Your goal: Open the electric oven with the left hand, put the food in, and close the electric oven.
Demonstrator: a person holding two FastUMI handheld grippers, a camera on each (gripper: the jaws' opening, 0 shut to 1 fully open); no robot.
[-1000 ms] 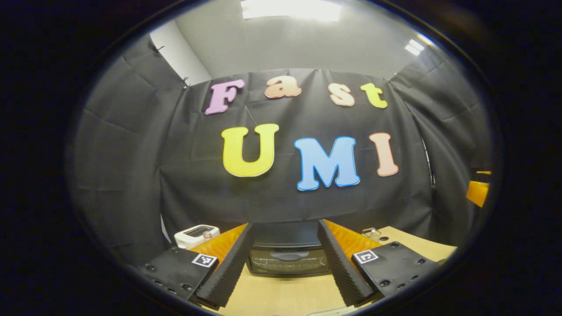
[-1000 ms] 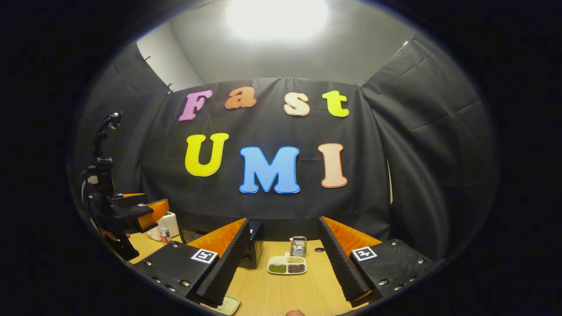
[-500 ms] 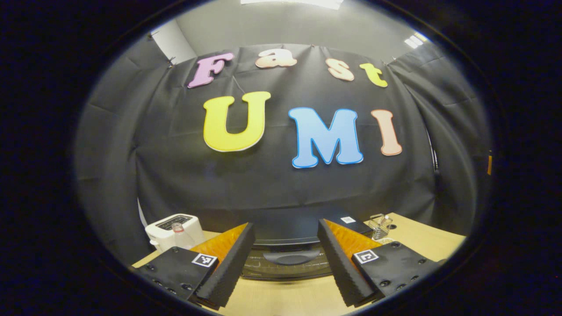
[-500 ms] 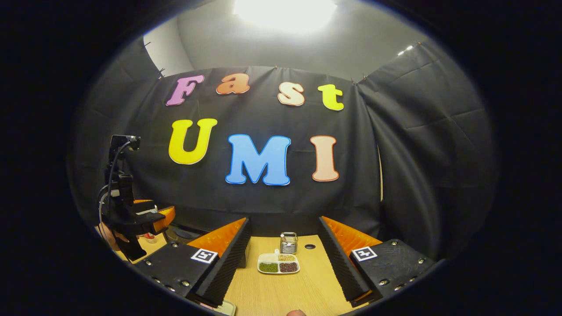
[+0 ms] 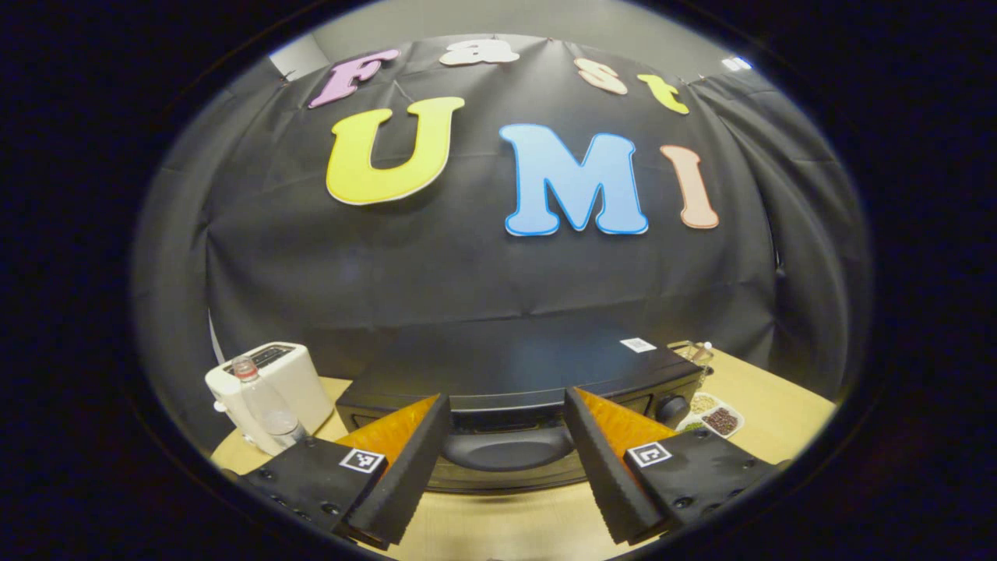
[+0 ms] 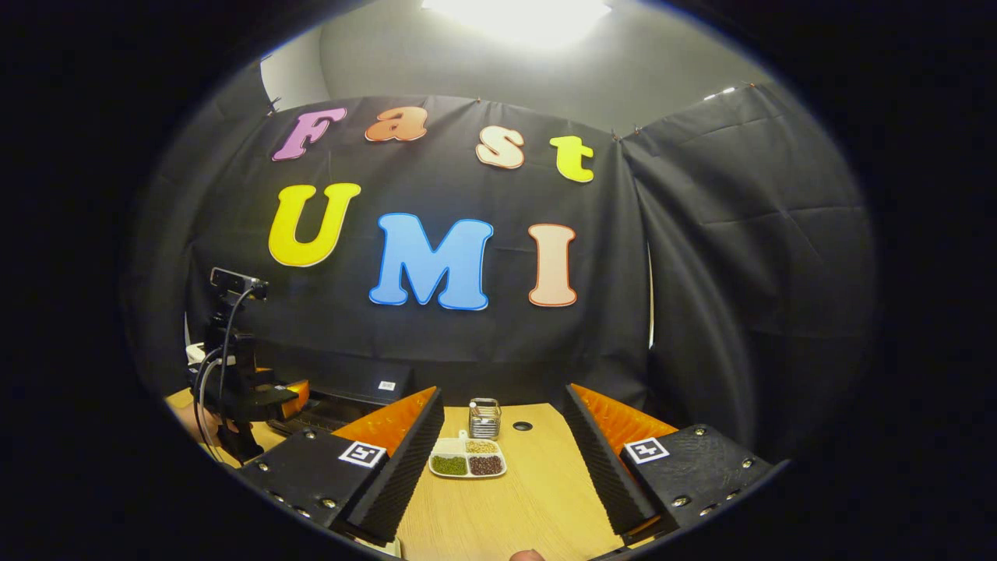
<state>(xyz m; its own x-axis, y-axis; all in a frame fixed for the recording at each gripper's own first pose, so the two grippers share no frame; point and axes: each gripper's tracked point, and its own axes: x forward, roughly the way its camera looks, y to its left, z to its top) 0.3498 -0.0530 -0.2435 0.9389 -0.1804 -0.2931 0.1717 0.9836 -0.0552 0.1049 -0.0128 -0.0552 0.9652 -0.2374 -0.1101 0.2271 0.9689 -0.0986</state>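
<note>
The black electric oven point(image 5: 514, 366) stands shut straight ahead in the left gripper view, its curved door handle point(image 5: 510, 448) low between my fingers. My left gripper point(image 5: 506, 401) is open, a short way in front of the door, touching nothing. From the right gripper view, the left gripper point(image 6: 287, 393) hangs in a hand before the oven point(image 6: 350, 386). A white divided dish point(image 6: 467, 464) with green, brown and pale food lies on the table. My right gripper point(image 6: 504, 399) is open and empty, with the dish ahead between its fingers.
A white toaster point(image 5: 273, 383) and a clear plastic bottle point(image 5: 261, 405) stand left of the oven. A small wire-mesh holder point(image 6: 484, 418) sits behind the dish. The divided dish point(image 5: 713, 417) lies right of the oven on the wooden table point(image 6: 537, 506).
My left gripper has moved forward and down toward the oven, which now looms larger. The right gripper has crept forward and turned slightly right. Both stay open.
</note>
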